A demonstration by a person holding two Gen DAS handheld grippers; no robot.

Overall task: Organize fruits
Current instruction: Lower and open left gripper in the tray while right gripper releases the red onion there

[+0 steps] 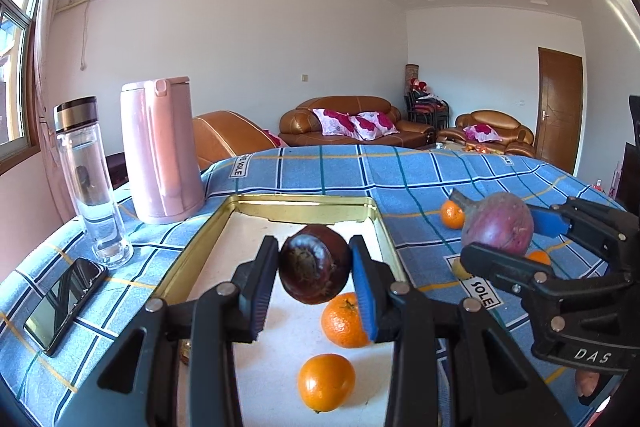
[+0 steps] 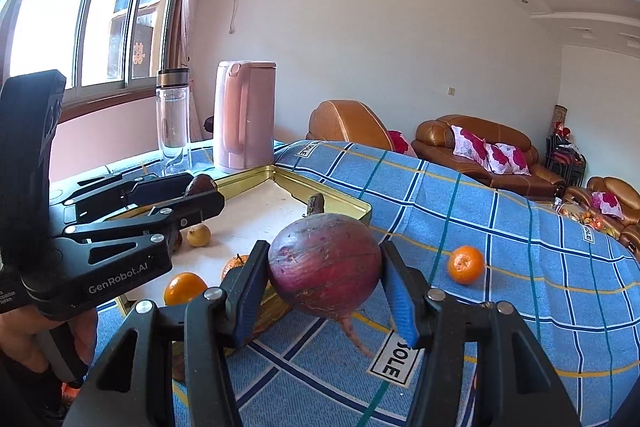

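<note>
My left gripper (image 1: 315, 261) is shut on a dark purple-brown round fruit (image 1: 315, 263), held above the gold-rimmed tray (image 1: 386, 227). On the tray's white floor lie two oranges (image 1: 344, 321) (image 1: 326, 381). To the right, my right gripper (image 2: 324, 267) is shut on a reddish-purple beet (image 2: 324, 263), lifted over the blue checked cloth just beside the tray's rim (image 2: 340, 205). The beet's thin root hangs down. The right wrist view shows the left gripper (image 2: 204, 193) with the dark fruit (image 2: 202, 183), a small yellow fruit (image 2: 199, 235) in the tray, and an orange (image 2: 465, 264) on the cloth.
A pink kettle (image 1: 160, 151) and a glass bottle (image 1: 90, 183) stand past the tray's far-left corner. A phone (image 1: 64, 303) lies left of the tray. Another orange (image 1: 538, 257) shows behind the right gripper's fingers. Brown sofas stand beyond the table.
</note>
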